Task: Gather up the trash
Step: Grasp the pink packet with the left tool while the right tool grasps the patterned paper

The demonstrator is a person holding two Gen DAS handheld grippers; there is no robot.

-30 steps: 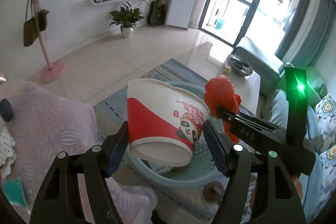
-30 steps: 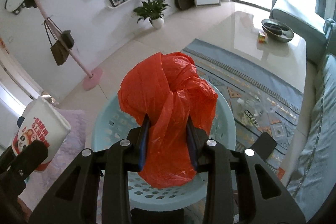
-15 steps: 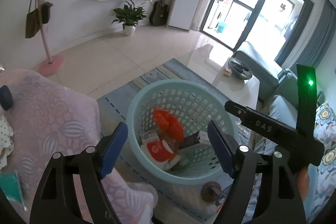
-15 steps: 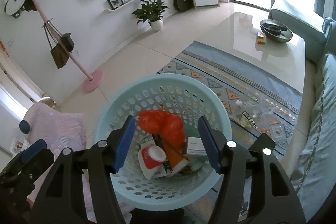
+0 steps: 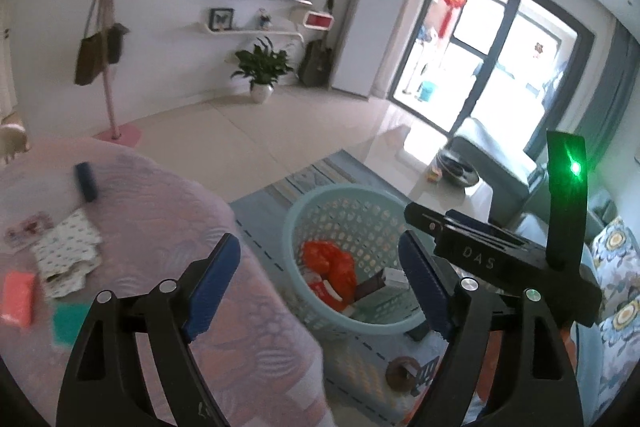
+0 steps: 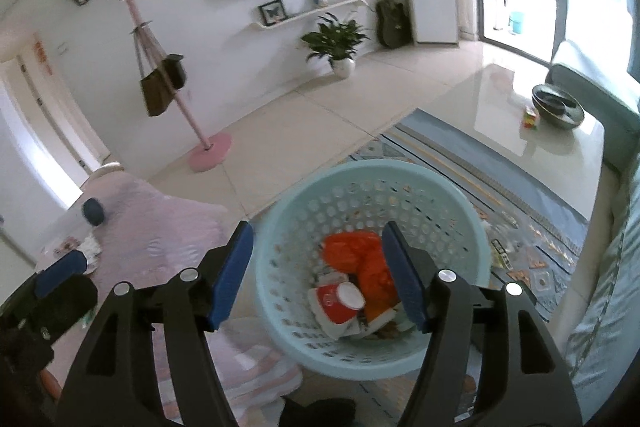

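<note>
Rug (image 6: 532, 227), basket (image 6: 280, 267), cup (image 6: 338, 303) base up

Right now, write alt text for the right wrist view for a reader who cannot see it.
The right tongs, open and empty, hover over a pale blue perforated basket holding an orange plastic bag and a red-and-white paper cup. A pink-covered table sits to its left, with a living room beyond.

Orange bag (image 6: 360, 255), pale-blue basket (image 6: 460, 195)
</note>
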